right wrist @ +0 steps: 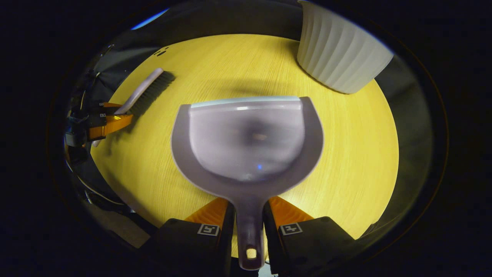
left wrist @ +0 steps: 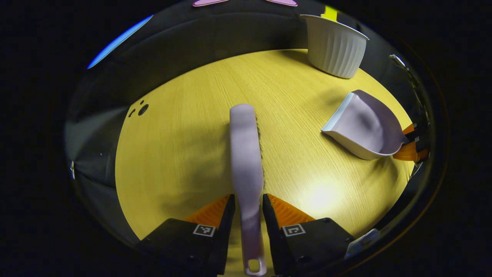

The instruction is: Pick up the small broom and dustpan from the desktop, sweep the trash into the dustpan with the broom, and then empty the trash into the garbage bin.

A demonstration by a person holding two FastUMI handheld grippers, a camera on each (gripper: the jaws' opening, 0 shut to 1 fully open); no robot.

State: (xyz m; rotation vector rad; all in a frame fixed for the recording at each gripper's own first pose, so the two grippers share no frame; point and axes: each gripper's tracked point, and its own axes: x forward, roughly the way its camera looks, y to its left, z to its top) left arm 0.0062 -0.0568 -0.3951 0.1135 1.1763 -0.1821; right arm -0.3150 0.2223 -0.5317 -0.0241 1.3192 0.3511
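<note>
Left tongs (left wrist: 248,209) closed tight on the broom (left wrist: 246,154) handle, brush sticking straight out ahead over the table (left wrist: 184,146). Right tongs (right wrist: 249,215) closed tight on the dustpan (right wrist: 248,142) handle, pan held out in front. Bin (right wrist: 338,54) ahead of the right tongs, off to the right, standing on the table.

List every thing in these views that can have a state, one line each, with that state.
Left gripper: jaws shut on the broom's handle.
Right gripper: jaws shut on the dustpan's handle.
Broom: held, pointing forward over the table.
Dustpan: held, pan facing up, a small speck inside, otherwise empty.
Garbage bin: upright on the table, open-topped; its contents can't be seen.
</note>
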